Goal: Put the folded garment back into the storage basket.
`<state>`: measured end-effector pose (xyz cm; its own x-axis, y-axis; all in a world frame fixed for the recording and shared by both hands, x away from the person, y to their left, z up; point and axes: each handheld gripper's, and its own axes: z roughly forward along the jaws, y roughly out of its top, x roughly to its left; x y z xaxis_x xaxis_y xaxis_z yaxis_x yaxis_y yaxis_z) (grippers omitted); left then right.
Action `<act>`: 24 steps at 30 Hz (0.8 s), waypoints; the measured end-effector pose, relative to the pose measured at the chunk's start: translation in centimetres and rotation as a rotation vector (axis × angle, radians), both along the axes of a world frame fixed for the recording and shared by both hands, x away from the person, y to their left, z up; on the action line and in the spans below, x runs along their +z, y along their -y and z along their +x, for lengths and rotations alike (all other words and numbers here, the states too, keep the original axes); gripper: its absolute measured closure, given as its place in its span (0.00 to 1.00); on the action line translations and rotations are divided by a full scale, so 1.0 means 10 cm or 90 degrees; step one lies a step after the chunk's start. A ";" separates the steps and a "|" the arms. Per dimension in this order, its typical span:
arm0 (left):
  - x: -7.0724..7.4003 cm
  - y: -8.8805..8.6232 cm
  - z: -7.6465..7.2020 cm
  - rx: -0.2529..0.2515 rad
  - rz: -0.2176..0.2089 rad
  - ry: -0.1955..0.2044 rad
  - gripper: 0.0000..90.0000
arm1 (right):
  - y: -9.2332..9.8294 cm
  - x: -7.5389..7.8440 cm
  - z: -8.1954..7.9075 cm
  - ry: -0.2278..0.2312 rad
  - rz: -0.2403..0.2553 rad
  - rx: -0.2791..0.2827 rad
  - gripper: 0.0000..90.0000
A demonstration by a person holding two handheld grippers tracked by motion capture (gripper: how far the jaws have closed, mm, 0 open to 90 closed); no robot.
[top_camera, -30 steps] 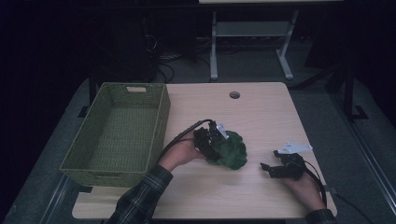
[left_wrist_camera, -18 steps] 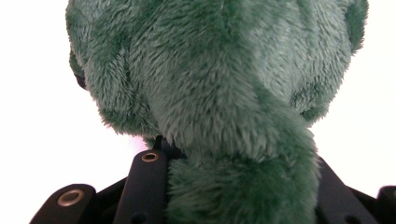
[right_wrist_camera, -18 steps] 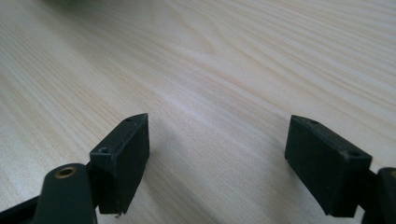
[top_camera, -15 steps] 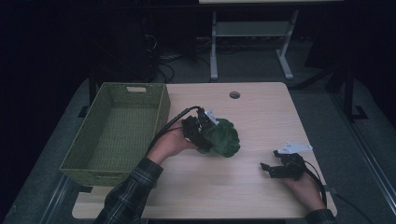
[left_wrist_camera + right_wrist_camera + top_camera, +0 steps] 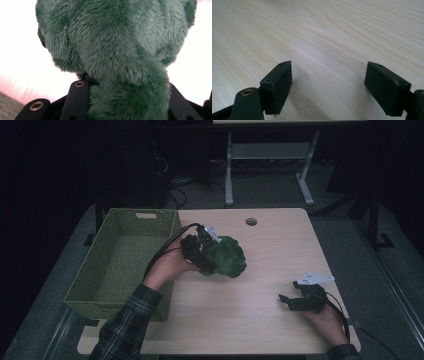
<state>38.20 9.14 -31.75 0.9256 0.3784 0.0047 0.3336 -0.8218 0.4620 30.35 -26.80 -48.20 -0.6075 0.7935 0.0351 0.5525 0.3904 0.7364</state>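
The left gripper (image 5: 202, 255) is clamped on a green plush toy (image 5: 224, 256), which it holds clear above the wooden table (image 5: 260, 245), just to the right of the basket's near corner. In the left gripper view the toy (image 5: 117, 57) fills the space between the two black jaws, its fur bulging over both of them. The woven green basket (image 5: 90, 285) stands at the left edge of the table with nothing visible inside it. The left hand (image 5: 167, 269) sits between the basket and the toy, a cable looping from the gripper over the basket rim. The right gripper (image 5: 290, 301) rests low at the table's near right corner, well apart from the toy. In the right gripper view its jaws stand wide with bare wood between them (image 5: 328, 82).
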 end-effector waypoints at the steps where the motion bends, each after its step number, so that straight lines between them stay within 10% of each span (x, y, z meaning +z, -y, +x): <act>1: 0.04 -0.05 0.00 0.007 -0.001 0.003 0.69 | 0.00 0.00 0.00 0.000 0.000 0.000 0.24; 24: 0.35 -1.04 0.00 0.148 -0.016 0.030 0.69 | -0.01 -0.01 0.02 -0.009 -0.008 -0.009 0.13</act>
